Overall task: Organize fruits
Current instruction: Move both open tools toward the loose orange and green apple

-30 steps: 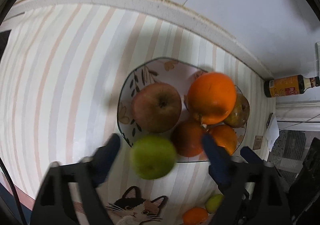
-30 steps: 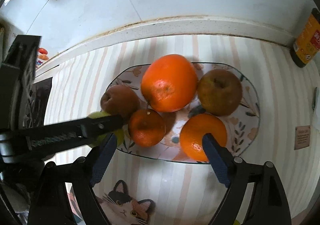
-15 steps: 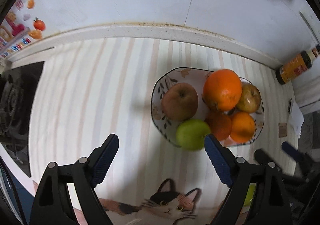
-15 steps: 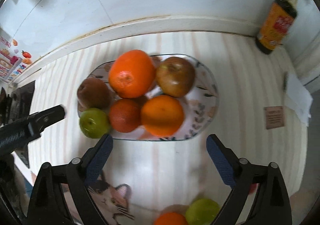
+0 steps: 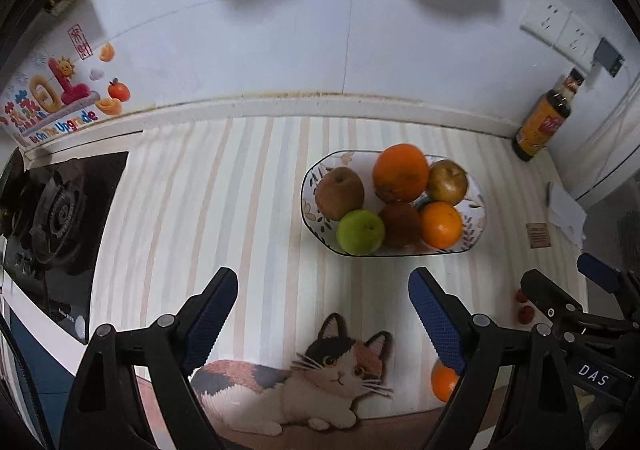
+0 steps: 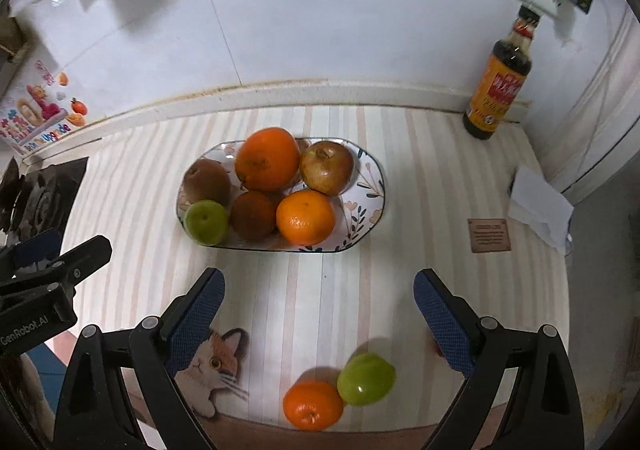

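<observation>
The left gripper (image 5: 322, 308) hangs over the striped mat (image 5: 224, 202) with its fingers spread wide and nothing between them, the cat picture (image 5: 320, 370) just below. The right gripper (image 6: 318, 310) is likewise spread and empty, above a loose orange (image 6: 313, 405) and a loose green apple (image 6: 366, 379) that touch each other near the mat's front edge. Beyond both grippers sits the plate (image 6: 370, 190), holding six fruits packed close: a big orange (image 6: 267, 158) at the back between two brownish apples (image 6: 207, 183), and in front a green apple (image 6: 206, 221) at the left rim, a dark orange (image 6: 253, 215) in the middle and a bright orange (image 6: 305, 217). A sauce bottle (image 6: 500, 80) stands upright against the wall at the far right, well apart from the plate, and a stove burner (image 5: 52, 214) lies left of the mat.
</observation>
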Demonstrator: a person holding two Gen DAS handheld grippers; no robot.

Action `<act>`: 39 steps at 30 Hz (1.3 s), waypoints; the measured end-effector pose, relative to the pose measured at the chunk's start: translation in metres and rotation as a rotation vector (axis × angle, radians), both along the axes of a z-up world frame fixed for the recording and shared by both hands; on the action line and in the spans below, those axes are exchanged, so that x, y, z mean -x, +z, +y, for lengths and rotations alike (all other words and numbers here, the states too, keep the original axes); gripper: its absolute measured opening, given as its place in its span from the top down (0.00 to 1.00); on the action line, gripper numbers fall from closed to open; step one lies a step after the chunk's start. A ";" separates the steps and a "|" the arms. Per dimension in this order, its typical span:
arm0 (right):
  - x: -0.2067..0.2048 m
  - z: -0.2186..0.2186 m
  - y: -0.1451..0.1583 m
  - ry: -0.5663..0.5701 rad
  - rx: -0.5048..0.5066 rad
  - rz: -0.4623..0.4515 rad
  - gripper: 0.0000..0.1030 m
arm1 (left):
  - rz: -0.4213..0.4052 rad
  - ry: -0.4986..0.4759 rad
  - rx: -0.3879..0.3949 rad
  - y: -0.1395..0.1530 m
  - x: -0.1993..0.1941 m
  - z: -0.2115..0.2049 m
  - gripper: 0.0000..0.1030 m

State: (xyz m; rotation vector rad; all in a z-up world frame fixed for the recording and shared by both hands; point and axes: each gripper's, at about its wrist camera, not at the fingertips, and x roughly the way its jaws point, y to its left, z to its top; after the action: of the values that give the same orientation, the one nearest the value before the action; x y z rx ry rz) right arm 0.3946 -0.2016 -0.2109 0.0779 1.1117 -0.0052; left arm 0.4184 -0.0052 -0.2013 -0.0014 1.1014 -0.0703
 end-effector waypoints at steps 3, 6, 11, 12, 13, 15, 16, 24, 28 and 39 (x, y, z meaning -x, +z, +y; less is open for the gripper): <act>0.017 -0.002 0.021 -0.005 -0.004 -0.040 0.05 | -0.042 0.000 0.004 0.019 0.017 0.000 0.15; 0.035 -0.001 0.046 -0.001 0.002 -0.092 0.05 | -0.087 -0.006 0.003 0.040 0.032 -0.001 0.15; 0.069 0.003 0.085 0.003 0.006 -0.166 0.05 | -0.151 -0.029 0.002 0.070 0.058 -0.003 0.15; 0.074 0.003 0.091 0.003 0.005 -0.178 0.05 | -0.162 -0.033 0.000 0.075 0.063 -0.004 0.15; 0.078 0.003 0.096 0.004 0.005 -0.185 0.05 | -0.176 -0.037 -0.002 0.081 0.068 -0.005 0.15; 0.091 0.004 0.111 0.003 0.002 -0.213 0.05 | -0.196 -0.042 -0.007 0.090 0.077 -0.006 0.15; 0.095 0.004 0.117 0.005 0.005 -0.223 0.05 | -0.206 -0.045 -0.002 0.094 0.082 -0.005 0.15; 0.124 0.004 0.154 0.004 0.013 -0.289 0.05 | -0.236 -0.036 0.026 0.115 0.101 0.000 0.15; 0.129 0.005 0.157 0.002 -0.004 -0.293 0.05 | -0.227 -0.040 0.028 0.114 0.106 -0.001 0.15; 0.121 -0.006 0.135 -0.025 -0.049 -0.226 0.05 | -0.141 -0.068 0.057 0.089 0.098 -0.007 0.00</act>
State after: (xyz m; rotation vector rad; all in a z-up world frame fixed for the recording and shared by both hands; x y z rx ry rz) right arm 0.2732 -0.2076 -0.0760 0.1326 0.8851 0.0082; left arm 0.3203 -0.0120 -0.1120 -0.0094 0.9581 -0.1604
